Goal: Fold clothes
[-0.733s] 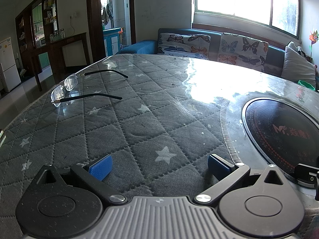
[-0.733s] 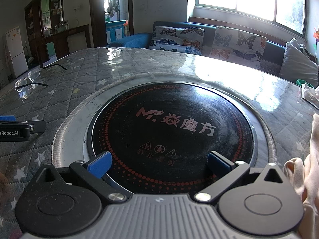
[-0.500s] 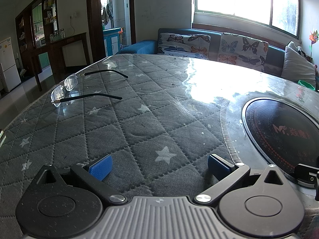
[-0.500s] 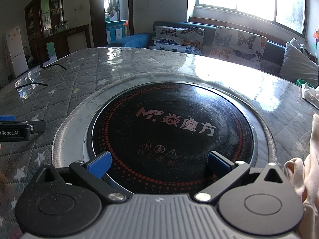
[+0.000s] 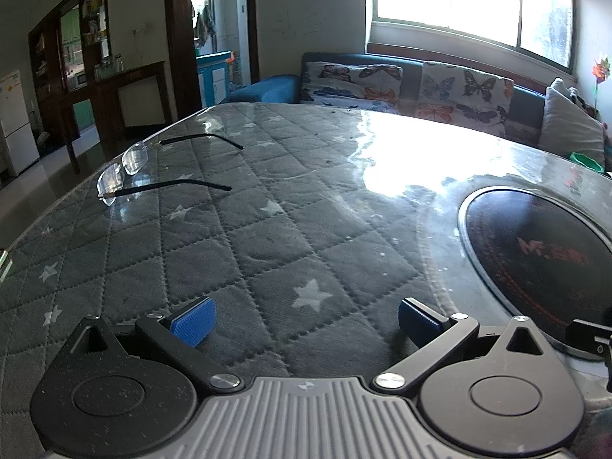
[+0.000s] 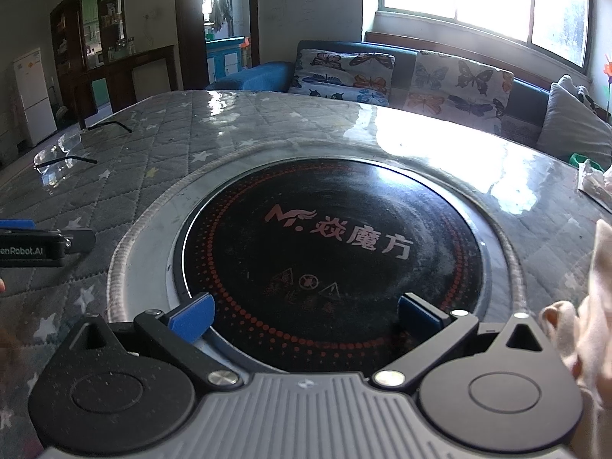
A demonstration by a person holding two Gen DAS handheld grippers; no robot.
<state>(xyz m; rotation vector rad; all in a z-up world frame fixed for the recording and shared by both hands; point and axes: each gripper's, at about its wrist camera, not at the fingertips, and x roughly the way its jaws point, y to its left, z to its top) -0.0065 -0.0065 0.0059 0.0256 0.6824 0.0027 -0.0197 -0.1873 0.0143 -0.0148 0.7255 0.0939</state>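
A pale cream garment (image 6: 591, 306) shows only as a crumpled edge at the right border of the right wrist view, just right of my right gripper (image 6: 306, 315). That gripper stands open over the black round cooktop (image 6: 329, 252), with nothing between its blue pads. My left gripper (image 5: 306, 319) is open too, low over the grey quilted star-print table cover (image 5: 267, 229), holding nothing. The left gripper's side also pokes in at the left of the right wrist view. No clothing appears in the left wrist view.
A pair of rimless glasses (image 5: 153, 170) lies unfolded near the table's far left edge, seen again as glasses (image 6: 61, 153). White paper or cloth (image 6: 593, 183) lies at the far right. A sofa with butterfly cushions (image 5: 405, 84) stands behind the table.
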